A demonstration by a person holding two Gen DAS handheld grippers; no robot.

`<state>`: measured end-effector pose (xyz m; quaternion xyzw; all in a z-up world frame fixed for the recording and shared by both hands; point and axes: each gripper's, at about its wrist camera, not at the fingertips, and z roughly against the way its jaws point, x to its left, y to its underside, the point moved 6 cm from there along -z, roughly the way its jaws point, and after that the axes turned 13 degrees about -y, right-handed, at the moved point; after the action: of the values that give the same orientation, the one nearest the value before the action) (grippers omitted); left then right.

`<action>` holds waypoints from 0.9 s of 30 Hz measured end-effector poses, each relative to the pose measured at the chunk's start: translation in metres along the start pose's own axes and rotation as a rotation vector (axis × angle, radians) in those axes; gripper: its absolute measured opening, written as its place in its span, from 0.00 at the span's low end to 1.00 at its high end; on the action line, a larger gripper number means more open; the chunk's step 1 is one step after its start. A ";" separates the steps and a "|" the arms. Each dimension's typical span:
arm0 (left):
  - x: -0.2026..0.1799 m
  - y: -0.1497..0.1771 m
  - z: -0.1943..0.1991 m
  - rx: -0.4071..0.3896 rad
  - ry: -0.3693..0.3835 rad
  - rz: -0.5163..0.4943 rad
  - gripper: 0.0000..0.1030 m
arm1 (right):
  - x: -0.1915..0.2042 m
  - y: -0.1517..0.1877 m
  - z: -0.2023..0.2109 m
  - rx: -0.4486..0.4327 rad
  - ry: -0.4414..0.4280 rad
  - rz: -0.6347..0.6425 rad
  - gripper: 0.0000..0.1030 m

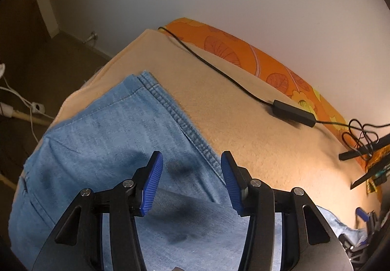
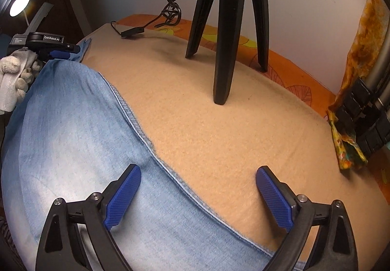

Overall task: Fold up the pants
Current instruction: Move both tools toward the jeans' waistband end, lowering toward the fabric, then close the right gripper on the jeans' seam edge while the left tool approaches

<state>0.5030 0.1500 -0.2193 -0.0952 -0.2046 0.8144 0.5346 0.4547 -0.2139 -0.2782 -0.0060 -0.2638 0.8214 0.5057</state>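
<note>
Right wrist view: right tool spread wide over pants seam; soft, limp denim, pinch that edge. Left tool unclenched, gripping nothing.

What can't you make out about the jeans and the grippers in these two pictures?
- Jeans: full extent, cut off by the bottom edge in both views.
- Left gripper: fabric contact, its own frame blocks it.
- Right gripper: height above the seam, unclear.
- Tripod: top, cut off.

Pants lay across the blanket, filling everything toward 8 o'clock. Tripod stood on the blanket at 12, cable box sat around 11.
</note>
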 end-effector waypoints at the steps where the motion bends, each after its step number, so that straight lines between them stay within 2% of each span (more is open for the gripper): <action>1: -0.002 0.001 0.001 -0.006 -0.001 -0.006 0.47 | 0.001 0.000 0.000 -0.004 -0.001 0.005 0.93; 4: -0.006 0.003 0.005 -0.028 -0.014 -0.029 0.47 | 0.009 0.001 0.003 -0.013 -0.020 0.036 0.78; 6: -0.006 0.004 0.008 -0.035 -0.013 -0.034 0.47 | 0.018 0.000 0.004 -0.014 -0.039 0.055 0.59; 7: -0.006 0.004 0.009 -0.035 -0.006 -0.032 0.47 | 0.022 0.000 0.005 -0.013 -0.052 0.065 0.54; 8: -0.007 0.004 0.011 -0.033 0.004 -0.030 0.47 | 0.025 0.000 0.004 -0.012 -0.063 0.069 0.40; 9: -0.007 0.005 0.013 -0.034 0.007 -0.032 0.47 | 0.031 0.001 0.004 -0.009 -0.087 0.075 0.34; 10: -0.007 0.006 0.016 -0.037 0.011 -0.032 0.47 | 0.034 0.001 0.004 -0.007 -0.093 0.077 0.32; 12: -0.009 0.008 0.021 -0.038 0.026 -0.035 0.47 | 0.040 0.001 0.004 -0.002 -0.083 0.084 0.22; 15: -0.013 0.012 0.028 -0.035 0.048 -0.049 0.47 | 0.046 0.003 0.012 -0.023 -0.093 0.071 0.17; 17: -0.018 0.014 0.030 -0.021 0.072 -0.047 0.47 | 0.052 0.007 0.027 -0.057 -0.129 0.046 0.14; 21: -0.027 0.015 0.033 0.017 0.126 -0.011 0.54 | 0.074 0.013 0.056 -0.126 -0.214 0.029 0.12; 23: -0.033 0.017 0.034 0.032 0.141 -0.008 0.57 | 0.089 0.020 0.059 -0.124 -0.247 0.035 0.12; 26: -0.041 0.023 0.034 0.036 0.142 -0.019 0.57 | 0.107 0.027 0.051 -0.077 -0.210 0.108 0.12; 27: -0.042 0.025 0.035 0.035 0.144 -0.025 0.57 | 0.107 0.025 0.050 -0.077 -0.193 0.122 0.15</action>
<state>0.4870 0.0950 -0.2015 -0.1417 -0.1525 0.8023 0.5595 0.3673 -0.1547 -0.2187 0.0375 -0.3414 0.8367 0.4266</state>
